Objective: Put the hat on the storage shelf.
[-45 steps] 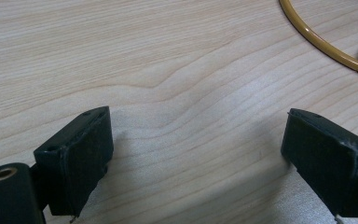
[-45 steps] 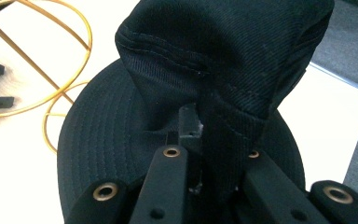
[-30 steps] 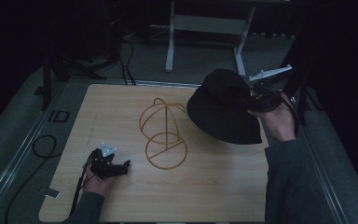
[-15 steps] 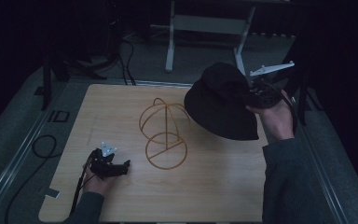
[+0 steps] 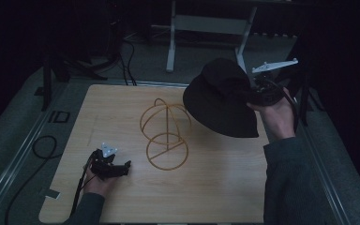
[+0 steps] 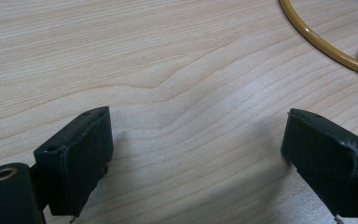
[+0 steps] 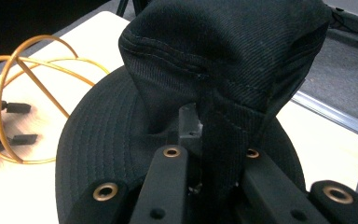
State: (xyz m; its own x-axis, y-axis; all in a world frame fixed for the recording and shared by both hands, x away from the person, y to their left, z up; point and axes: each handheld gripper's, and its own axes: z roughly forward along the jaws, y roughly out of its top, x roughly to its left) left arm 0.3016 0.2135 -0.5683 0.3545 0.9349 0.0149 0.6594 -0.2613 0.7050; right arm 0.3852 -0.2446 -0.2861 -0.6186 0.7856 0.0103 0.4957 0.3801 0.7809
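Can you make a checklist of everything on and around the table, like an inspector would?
Surface: pale wooden table, bare wood around the stand.
Job's things: black hat held up in the air, to the right of the gold wire stand, which stands upright near the table's middle.
Clutter: nothing seen on the tabletop.
Grippers: right gripper pinches a fold of the hat's cloth; left gripper rests low over the wood, jaws wide apart, nothing between them.
Cables: a black cable loops on the floor left of the table.
Surroundings: dark room, grey floor, a pale metal frame behind the table.
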